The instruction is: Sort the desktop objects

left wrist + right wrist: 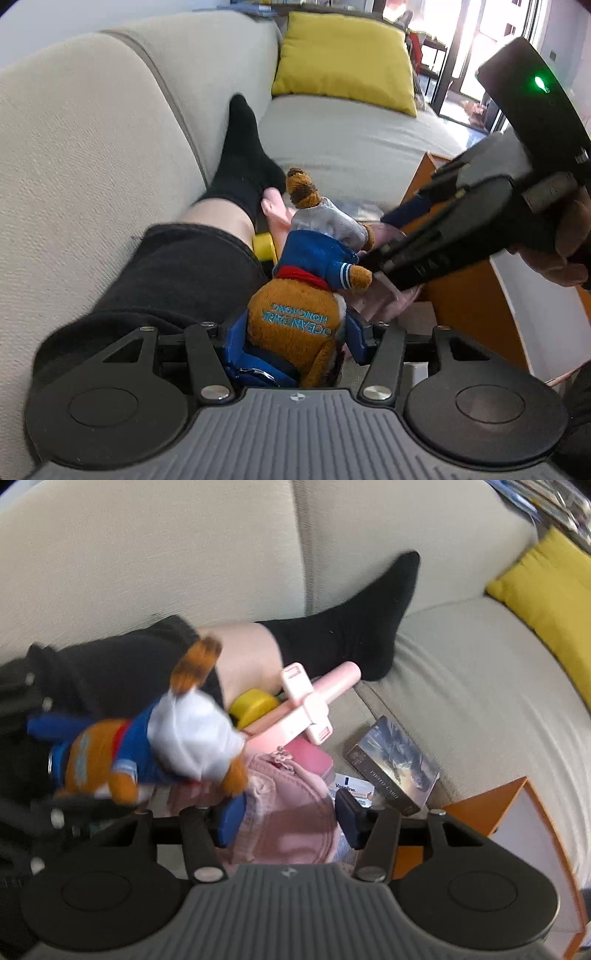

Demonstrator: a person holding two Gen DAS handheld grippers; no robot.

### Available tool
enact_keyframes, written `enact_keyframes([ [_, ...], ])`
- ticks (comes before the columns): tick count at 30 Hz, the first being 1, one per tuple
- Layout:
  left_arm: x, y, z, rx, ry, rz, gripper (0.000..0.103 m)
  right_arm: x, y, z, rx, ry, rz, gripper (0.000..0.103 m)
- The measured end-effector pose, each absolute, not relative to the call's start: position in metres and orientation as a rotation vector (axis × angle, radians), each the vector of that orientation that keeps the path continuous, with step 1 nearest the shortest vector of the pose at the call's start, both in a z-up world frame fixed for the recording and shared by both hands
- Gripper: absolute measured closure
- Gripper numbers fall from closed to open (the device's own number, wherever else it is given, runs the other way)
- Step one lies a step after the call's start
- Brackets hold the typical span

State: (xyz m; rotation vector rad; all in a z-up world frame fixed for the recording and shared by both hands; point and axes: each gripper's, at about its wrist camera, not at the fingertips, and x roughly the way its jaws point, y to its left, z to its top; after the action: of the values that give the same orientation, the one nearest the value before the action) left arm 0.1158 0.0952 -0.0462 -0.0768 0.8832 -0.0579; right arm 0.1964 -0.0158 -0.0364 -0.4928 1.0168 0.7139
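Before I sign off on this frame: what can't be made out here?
- Right gripper: whether its pads press the pink pouch between them is unclear in its own view.
- Plush toy: motion-blurred in the right view; its face hidden in the left view, held back-on in the left gripper.
- Vaseline pack: mostly covered by the pouch.
- Orange box: cut off by the frame edge.

You had bright daylight from the windows [491,55] at the left view's upper right, blown out to white glare. The sofa [92,147] was evenly lit, shadows soft. The plush [155,746] was motion-blurred in your right view and sharper in the left. Both fisheye views bent at the edges and darkened in the corners.
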Motion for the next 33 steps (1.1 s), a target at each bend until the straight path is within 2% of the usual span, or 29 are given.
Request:
enact_keyframes([
  [3, 0.119, 0.093, -0.049, -0.062, 0.883, -0.046, 0.041, 0.200, -0.021, -0.038, -0.426, 1.043, 0.694, 0.038],
  [7, 0.124, 0.091, -0.053, -0.035, 0.886, -0.038, 0.041, 0.191, -0.029, -0.028, -0.375, 1.023, 0.640, 0.037],
  [16, 0.108, 0.091, -0.049, -0.027, 0.838, -0.038, 0.042, 0.169, -0.037, -0.039, -0.145, 1.254, 0.604, 0.046],
  [25, 0.083, 0.111, -0.028, -0.101, 0.719, -0.031, 0.042, 0.154, -0.034, -0.042, 0.203, 1.274, 0.420, 0.046],
  [29, 0.075, 0.124, -0.021, -0.132, 0.679, -0.042, 0.042, 0.144, -0.039, -0.054, 0.397, 1.290, 0.227, 0.036],
  [33, 0.074, 0.123, -0.022, -0.127, 0.664, -0.053, 0.042, 0.139, -0.036, -0.068, 0.464, 1.274, 0.108, 0.034],
])
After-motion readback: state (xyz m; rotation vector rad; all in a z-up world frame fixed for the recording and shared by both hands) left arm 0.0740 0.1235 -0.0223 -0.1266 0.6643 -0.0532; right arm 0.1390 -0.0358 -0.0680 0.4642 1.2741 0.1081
